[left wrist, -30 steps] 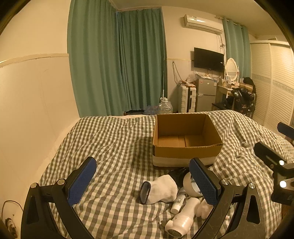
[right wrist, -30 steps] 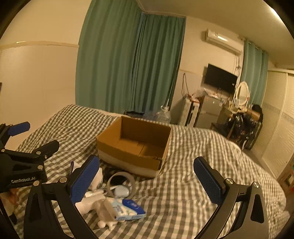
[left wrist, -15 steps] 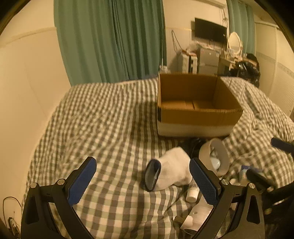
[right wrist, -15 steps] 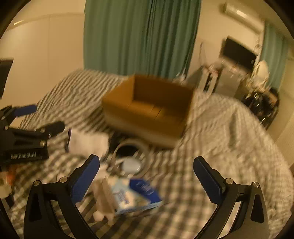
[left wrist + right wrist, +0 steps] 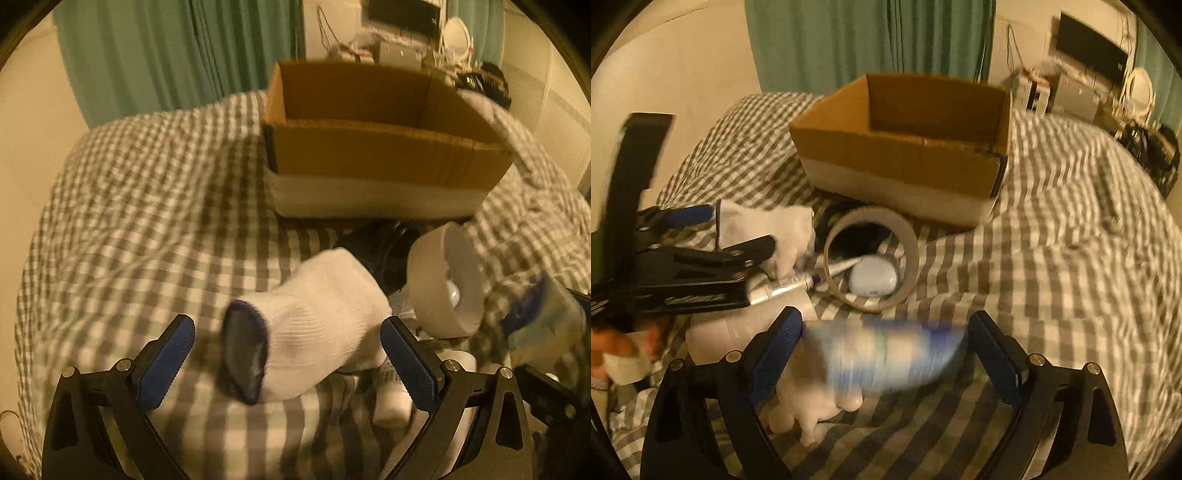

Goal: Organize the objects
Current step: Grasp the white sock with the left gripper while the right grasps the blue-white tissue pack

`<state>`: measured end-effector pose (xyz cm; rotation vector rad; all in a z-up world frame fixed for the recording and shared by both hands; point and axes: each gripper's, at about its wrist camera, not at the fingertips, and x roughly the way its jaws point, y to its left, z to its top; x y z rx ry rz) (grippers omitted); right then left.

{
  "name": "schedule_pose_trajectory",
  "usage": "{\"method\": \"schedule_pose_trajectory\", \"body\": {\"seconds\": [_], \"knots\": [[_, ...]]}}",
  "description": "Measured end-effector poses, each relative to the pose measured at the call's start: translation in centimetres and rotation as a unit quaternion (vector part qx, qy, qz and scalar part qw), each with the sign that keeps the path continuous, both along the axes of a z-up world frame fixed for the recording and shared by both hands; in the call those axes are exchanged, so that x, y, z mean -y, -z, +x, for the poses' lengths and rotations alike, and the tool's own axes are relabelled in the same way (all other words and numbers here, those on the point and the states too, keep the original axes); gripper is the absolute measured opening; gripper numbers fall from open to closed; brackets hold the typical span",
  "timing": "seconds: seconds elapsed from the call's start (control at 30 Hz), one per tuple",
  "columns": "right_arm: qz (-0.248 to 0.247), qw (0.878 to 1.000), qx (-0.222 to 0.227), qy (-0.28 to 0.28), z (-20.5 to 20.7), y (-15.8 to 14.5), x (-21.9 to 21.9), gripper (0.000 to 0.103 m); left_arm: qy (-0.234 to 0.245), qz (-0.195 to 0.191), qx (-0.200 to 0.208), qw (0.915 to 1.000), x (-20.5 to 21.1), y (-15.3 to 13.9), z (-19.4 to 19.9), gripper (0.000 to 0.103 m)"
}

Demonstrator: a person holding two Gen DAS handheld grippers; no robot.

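An open cardboard box stands on the checked bed; it also shows in the right wrist view. A white sock with a dark cuff lies between the open fingers of my left gripper. My right gripper is open around a blurred blue and white packet. A tape roll lies in front of the box with a pale blue case and a white tube by it. The left gripper shows at the sock.
A dark object lies between sock and box. White bottle-like items lie under the right gripper. Green curtains and a wall are behind the bed. Furniture and a television stand at the far right.
Both grippers have moved down and forward to the pile. The sock now lies between the left fingers and the packet between the right fingers. Both stay open.
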<state>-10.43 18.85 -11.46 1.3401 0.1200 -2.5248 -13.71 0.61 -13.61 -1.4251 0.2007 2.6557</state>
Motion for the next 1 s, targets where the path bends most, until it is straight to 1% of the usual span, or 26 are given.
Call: {"method": "schedule_pose_trajectory", "body": {"seconds": [0.1,0.13,0.17,0.2,0.27,0.33,0.37,0.53,0.67,0.77,0.8,0.83,0.93,1.0], "knots": [[-0.010,1.000,0.011,0.003,-0.1,0.2,-0.1,0.092,0.016,0.009,0.006,0.9998,-0.5,0.5,0.0,0.088],[-0.011,1.000,0.012,0.003,0.0,0.1,-0.1,0.092,0.023,0.016,0.006,0.9996,-0.6,0.4,0.0,0.079],[-0.011,1.000,0.012,0.003,0.0,0.1,-0.1,0.091,0.029,0.025,0.008,0.9992,-0.7,0.4,0.1,0.073],[-0.010,1.000,0.013,0.002,0.1,0.1,0.0,0.087,0.031,0.029,0.008,0.9991,-0.7,0.5,0.2,0.070],[-0.013,1.000,0.014,0.000,0.1,-0.1,-0.2,0.084,0.033,0.035,0.009,0.9988,-0.6,0.5,0.3,0.060],[-0.014,1.000,0.015,-0.003,0.2,-0.3,-0.1,0.075,0.030,0.040,0.008,0.9987,-0.4,0.3,0.5,0.055],[-0.015,1.000,0.015,-0.005,0.1,-0.5,0.0,0.073,0.027,0.044,0.008,0.9986,-0.2,0.2,0.6,0.052],[-0.009,1.000,0.003,-0.016,-0.2,-0.9,0.3,0.072,0.011,0.054,0.001,0.9985,1.0,-0.9,1.0,0.047],[0.014,0.999,0.000,-0.032,-1.0,-0.8,1.8,0.072,-0.010,0.035,-0.023,0.9991,1.8,-1.9,1.9,0.047],[0.032,0.998,0.007,-0.046,-2.2,-0.2,3.3,0.071,-0.017,0.033,-0.033,0.9988,2.6,-2.3,2.1,0.047],[0.039,0.998,0.008,-0.049,-2.6,-0.1,3.7,0.062,-0.019,0.031,-0.034,0.9987,2.7,-2.4,2.0,0.047],[0.038,0.998,0.009,-0.054,-2.7,0.0,3.9,0.048,-0.020,0.031,-0.036,0.9987,2.9,-2.5,2.0,0.047],[0.035,0.997,0.007,-0.062,-3.1,0.1,4.1,0.038,-0.022,0.032,-0.034,0.9987,2.7,-2.5,1.9,0.047],[0.039,0.997,-0.004,-0.065,-2.7,-0.2,4.2,0.035,-0.020,0.028,-0.037,0.9987,2.5,-2.6,2.1,0.047]]}}
